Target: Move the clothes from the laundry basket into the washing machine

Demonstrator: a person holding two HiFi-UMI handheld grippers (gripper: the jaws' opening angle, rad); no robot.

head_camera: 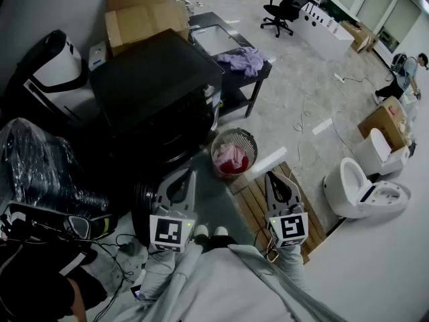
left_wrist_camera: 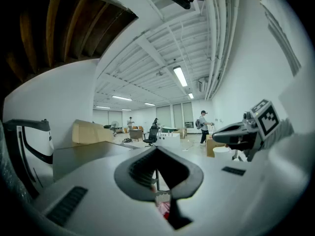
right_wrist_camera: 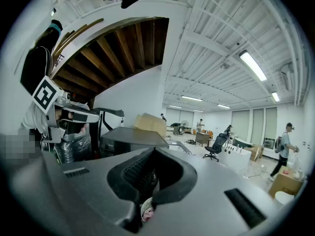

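A round pink laundry basket stands on the floor with pink and red clothes in it. Just to its left is the black washing machine, its front in shadow. My left gripper is held level near my body, shut and empty, short of the basket's left side. My right gripper hangs level on the basket's right, also shut and empty. In the left gripper view the basket shows below the closed jaws of the left gripper. The right gripper view shows the basket's rim under the right gripper.
A low black table behind the machine carries a purple cloth. Cardboard boxes are stacked at the back. A wooden pallet lies under my right gripper, with toilets to its right. Plastic-wrapped goods crowd the left.
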